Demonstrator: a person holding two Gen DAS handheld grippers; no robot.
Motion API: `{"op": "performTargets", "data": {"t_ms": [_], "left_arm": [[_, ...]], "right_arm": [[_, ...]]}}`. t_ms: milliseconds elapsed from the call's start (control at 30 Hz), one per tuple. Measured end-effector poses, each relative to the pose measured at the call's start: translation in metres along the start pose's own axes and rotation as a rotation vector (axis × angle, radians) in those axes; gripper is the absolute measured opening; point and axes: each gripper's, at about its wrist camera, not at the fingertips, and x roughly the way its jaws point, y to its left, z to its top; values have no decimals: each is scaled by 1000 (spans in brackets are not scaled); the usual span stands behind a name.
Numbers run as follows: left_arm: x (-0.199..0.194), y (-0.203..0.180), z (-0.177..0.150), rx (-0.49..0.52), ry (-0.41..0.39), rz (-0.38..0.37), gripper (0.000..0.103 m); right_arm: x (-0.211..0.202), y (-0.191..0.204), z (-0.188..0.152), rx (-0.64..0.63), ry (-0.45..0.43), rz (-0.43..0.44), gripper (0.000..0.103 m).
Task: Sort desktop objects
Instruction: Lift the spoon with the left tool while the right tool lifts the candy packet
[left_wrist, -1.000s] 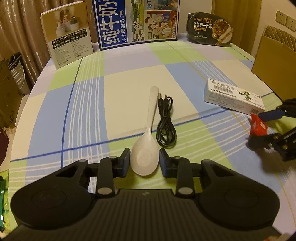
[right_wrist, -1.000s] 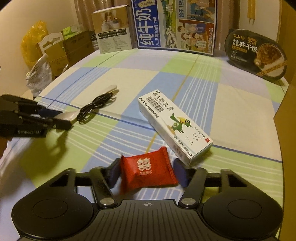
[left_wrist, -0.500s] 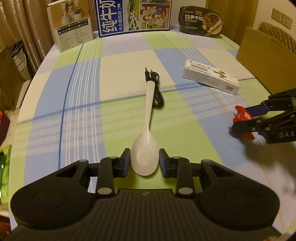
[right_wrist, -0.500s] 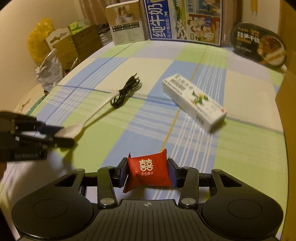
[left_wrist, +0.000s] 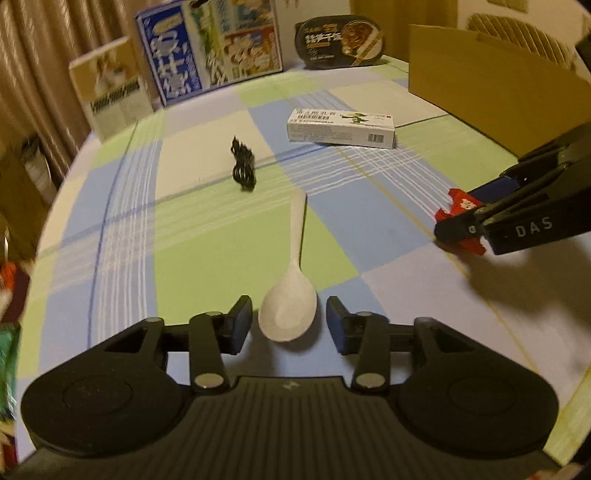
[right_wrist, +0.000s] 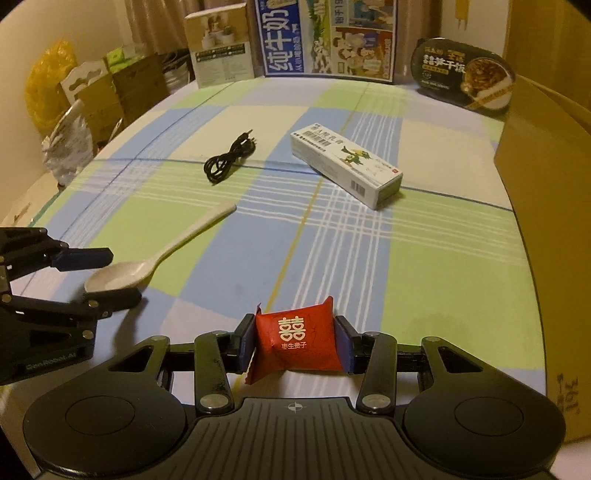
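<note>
A white plastic spoon (left_wrist: 288, 314) lies on the checked tablecloth, its bowl between the fingers of my left gripper (left_wrist: 290, 317). The jaws are opening, and a gap shows on both sides of the bowl. In the right wrist view the same spoon (right_wrist: 122, 275) rests on the cloth between the left gripper's (right_wrist: 110, 277) parted fingers. My right gripper (right_wrist: 295, 339) is shut on a red candy packet (right_wrist: 295, 336) with white characters. From the left wrist view the right gripper (left_wrist: 465, 210) holds the packet (left_wrist: 461, 205) just above the table at the right.
A coiled black cable (left_wrist: 242, 170) and a long white carton (left_wrist: 341, 127) lie mid-table. An open cardboard box (right_wrist: 546, 221) stands along the right edge. A milk carton box, a small product box and a dark meal tray stand at the far edge.
The left gripper drew the spoon back from beside the cable, then its jaws parted off the bowl. The right gripper shut on the red packet and carried it away from the white carton.
</note>
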Motion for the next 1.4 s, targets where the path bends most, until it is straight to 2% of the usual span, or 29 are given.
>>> {"op": "performTargets", "data": {"t_ms": [100,333,433,500,633,767,833,900,1000,1233,1300,1400], "left_arm": [[2,-3,1,24,-11,3,39],[6,5,3,-54,-2,-39,39],[7,7,3,-71,1,-51,36],[7,8,4,-80,3,-62,28],[7,7,4,-76,4,-59,27],[6,7,4,-74,7,-64,27],[4,4,3,-43,4,-53,28],[4,0,2,-7,-4,-32,33],[3,-2,2,23,-11,-24,33],[5,4,3,-28,5,-48,33],[6,7,4,-45,12,-53,28],[6,6,5,-47,18,-45,28]], "right_arm": [[-1,-2,0,18,-11,10,42],[0,-2,0,21,-25,7,43],[0,0,-1,9,-32,2,48],[0,0,-2,9,-35,0,54],[0,0,-2,5,-39,0,62],[0,1,-2,-6,-38,1,63],[1,1,-2,-6,-36,-1,63],[2,0,-2,0,-34,0,63],[1,0,-2,2,-39,-1,63],[1,-1,-2,10,-41,0,63],[1,-1,-2,10,-42,1,63],[0,-1,-2,11,-41,-1,63]]}}
